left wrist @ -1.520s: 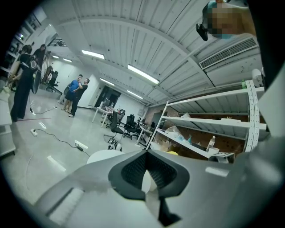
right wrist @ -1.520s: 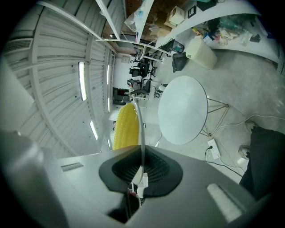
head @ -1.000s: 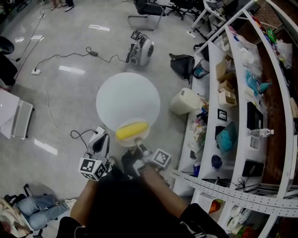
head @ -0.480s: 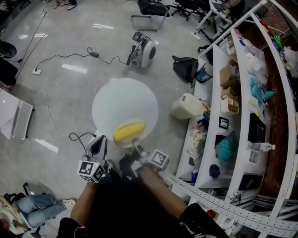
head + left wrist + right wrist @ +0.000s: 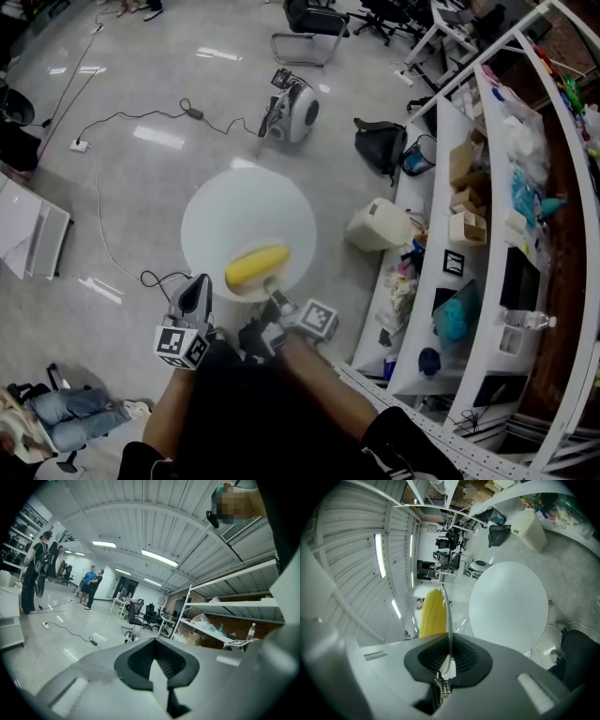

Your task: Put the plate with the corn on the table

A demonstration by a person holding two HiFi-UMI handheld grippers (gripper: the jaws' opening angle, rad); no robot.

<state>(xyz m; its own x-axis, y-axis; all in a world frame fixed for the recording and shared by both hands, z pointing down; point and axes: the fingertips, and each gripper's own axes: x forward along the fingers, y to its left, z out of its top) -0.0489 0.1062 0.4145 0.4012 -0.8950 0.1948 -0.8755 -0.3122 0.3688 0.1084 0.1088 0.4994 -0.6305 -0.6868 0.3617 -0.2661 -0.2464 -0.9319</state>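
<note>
A small white plate (image 5: 246,285) carrying a yellow corn cob (image 5: 257,265) hangs over the near edge of the round white table (image 5: 247,211) in the head view. My right gripper (image 5: 275,292) is shut on the plate's near rim. In the right gripper view the plate (image 5: 447,616) shows edge-on between the dark pads, with the corn (image 5: 431,613) to its left and the table (image 5: 508,605) to the right. My left gripper (image 5: 196,289) hangs beside the table's near left edge, shut and holding nothing; its own view looks out across the room.
A white shelving rack (image 5: 487,234) full of boxes and clutter runs down the right. A pale bin (image 5: 380,225), a black bag (image 5: 380,145) and a small wheeled machine (image 5: 292,108) stand on the floor beyond the table. Cables (image 5: 108,234) trail at left. People (image 5: 35,573) stand far off.
The plate with the corn stays in my right gripper's grip. Table, plate and both grippers have drifted slightly left and down in the head view.
</note>
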